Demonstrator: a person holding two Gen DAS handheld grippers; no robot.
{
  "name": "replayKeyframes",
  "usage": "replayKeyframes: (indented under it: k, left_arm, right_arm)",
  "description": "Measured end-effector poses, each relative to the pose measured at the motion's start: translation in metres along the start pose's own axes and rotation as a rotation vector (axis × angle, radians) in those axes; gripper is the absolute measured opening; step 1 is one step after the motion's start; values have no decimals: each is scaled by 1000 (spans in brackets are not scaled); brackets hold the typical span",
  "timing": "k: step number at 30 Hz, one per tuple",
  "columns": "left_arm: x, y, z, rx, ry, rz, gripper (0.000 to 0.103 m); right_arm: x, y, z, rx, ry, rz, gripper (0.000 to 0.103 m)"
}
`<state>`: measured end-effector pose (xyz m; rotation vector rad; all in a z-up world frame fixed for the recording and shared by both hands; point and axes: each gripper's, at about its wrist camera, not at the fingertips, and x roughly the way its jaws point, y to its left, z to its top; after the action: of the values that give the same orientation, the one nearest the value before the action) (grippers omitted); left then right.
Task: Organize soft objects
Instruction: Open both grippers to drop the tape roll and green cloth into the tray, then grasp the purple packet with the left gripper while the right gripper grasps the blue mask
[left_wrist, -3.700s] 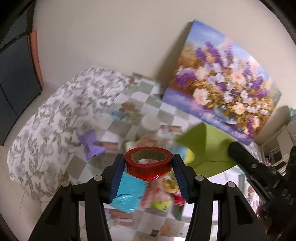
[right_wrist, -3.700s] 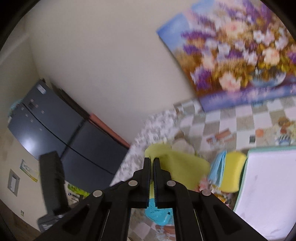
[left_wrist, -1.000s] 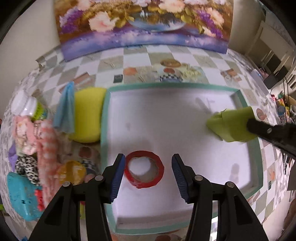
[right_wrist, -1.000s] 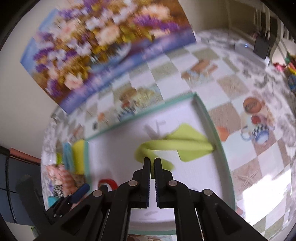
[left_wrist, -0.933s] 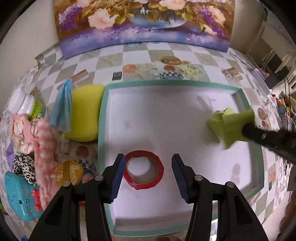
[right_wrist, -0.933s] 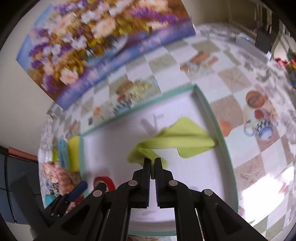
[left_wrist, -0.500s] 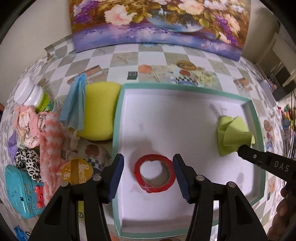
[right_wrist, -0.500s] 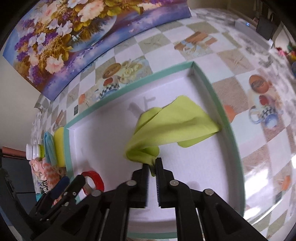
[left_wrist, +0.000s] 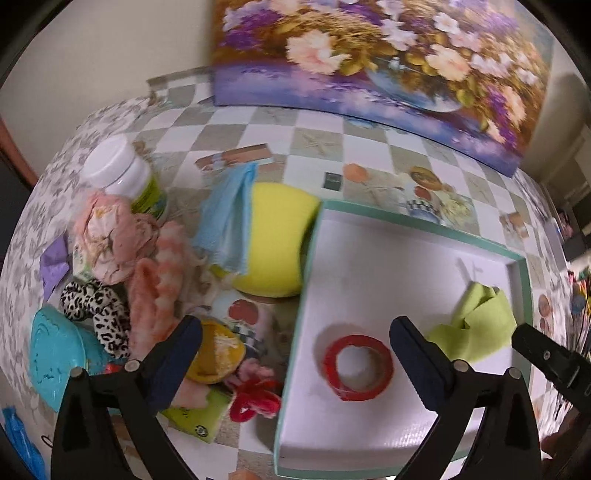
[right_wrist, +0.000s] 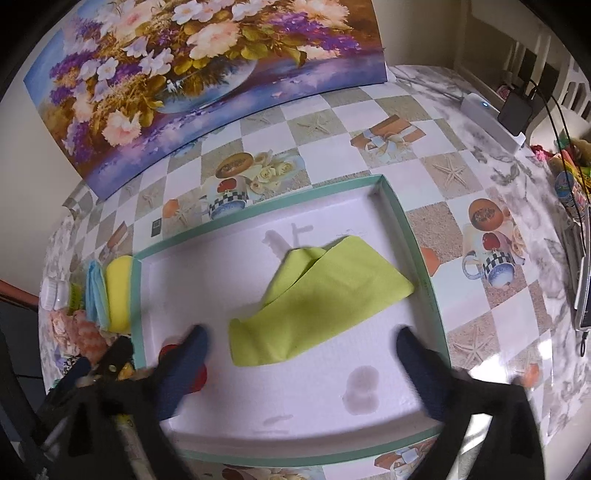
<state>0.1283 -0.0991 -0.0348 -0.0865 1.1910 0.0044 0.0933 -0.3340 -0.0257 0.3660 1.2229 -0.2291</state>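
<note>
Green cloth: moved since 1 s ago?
Yes. The green cloth, then hanging from the right gripper, now lies flat in the tray, against its right wall; jaws opening, empty.

Both wrist views steeply downward, close above table, sharing white tray (left_wrist: 406, 258) (right_wrist: 229, 266)

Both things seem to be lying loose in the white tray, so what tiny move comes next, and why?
Probably the left hand-held gripper, its jaws opening and empty, swings toward the pile of soft items beside the tray, since the red tape roll and green cloth already lie inside.
</note>
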Motion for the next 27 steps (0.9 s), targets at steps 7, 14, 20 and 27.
replayKeyframes:
  k: [7,14,20,27]
  left_arm:
    - [-4,13,4,-47,-22,-12,102]
    - [-16,15,5,-18,-5,5,102]
    - [-54,39,9,-33,-75,30,102]
    - [-78,82,10,-97,-112,21,102]
  right_arm:
    - [-2,-1,0,15,-3,-7,103]
    - [-17,7,-2,4,-8,-18,103]
    - [-46,33,-10,-56,-71,-2,103]
    - [-49,79,-24,-135,-77,50,103]
